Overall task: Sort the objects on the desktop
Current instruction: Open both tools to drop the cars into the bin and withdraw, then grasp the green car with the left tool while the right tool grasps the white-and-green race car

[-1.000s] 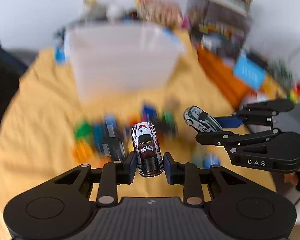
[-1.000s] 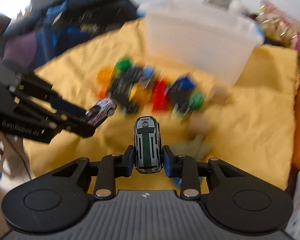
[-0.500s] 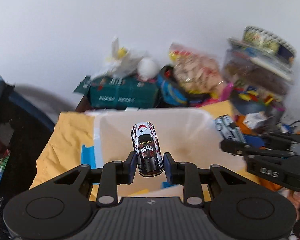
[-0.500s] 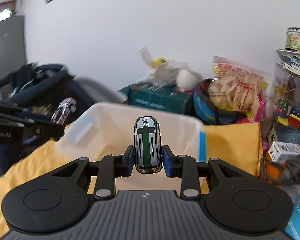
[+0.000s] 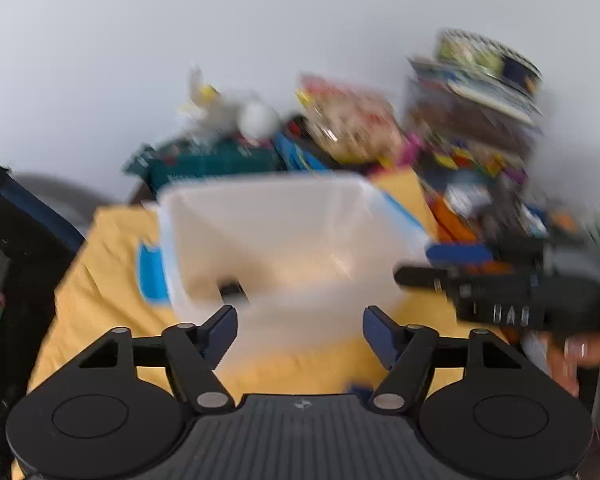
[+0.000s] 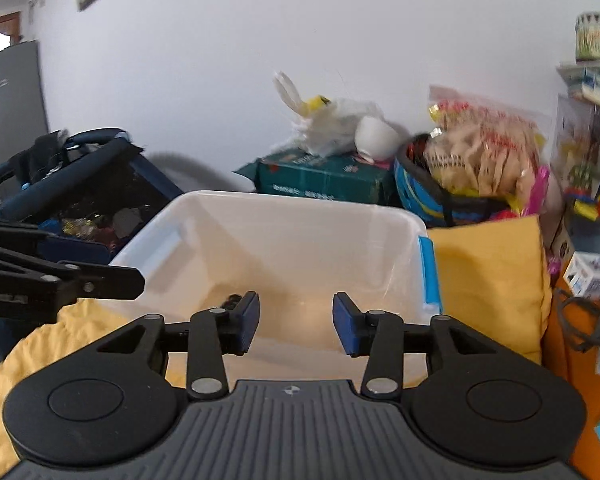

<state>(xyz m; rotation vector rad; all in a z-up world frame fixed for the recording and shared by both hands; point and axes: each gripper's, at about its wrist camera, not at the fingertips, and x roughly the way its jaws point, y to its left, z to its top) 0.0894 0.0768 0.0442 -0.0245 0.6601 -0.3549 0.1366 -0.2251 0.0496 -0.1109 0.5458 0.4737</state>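
Both grippers, left (image 5: pixel 299 330) and right (image 6: pixel 296 320), have just spread open over the bin (image 6: pixel 284 216), nothing between them. A dark car (image 5: pixel 232 291) lies inside; other toys presumably remain.

The see-through white plastic box (image 6: pixel 284 240) has a bright blue handle (image 6: pixel 429 272). It sits on a yellow cloth (image 6: pixel 488 276). The black hand-held gripper (image 6: pixel 296 322) has dark blue pads (image 6: pixel 345 324).

Bright daylight — left view motion-blurred
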